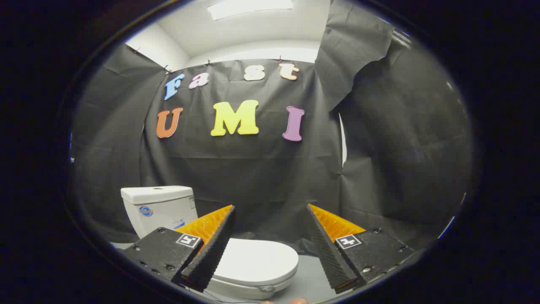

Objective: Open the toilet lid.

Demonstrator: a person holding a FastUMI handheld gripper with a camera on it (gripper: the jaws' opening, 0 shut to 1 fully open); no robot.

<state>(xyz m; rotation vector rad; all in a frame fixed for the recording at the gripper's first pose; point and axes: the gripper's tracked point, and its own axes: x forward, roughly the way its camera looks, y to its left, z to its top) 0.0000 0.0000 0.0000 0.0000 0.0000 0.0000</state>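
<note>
A white toilet stands low against the black cloth wall, with its tank (158, 207) behind my left finger. Its lid (257, 261) lies flat and shut over the bowl, showing below and between my two fingers. My gripper (270, 211) hangs above the lid, wide open, with nothing between the fingers. The left finger (213, 245) covers the lid's back left part near the hinge. The right finger (331, 249) stands off to the right of the bowl, over the floor.
Black cloth walls close in behind and to the right of the toilet. A grey floor (310, 280) shows to the right of the bowl. A fingertip of the person's hand (295, 301) peeks in beneath the gripper.
</note>
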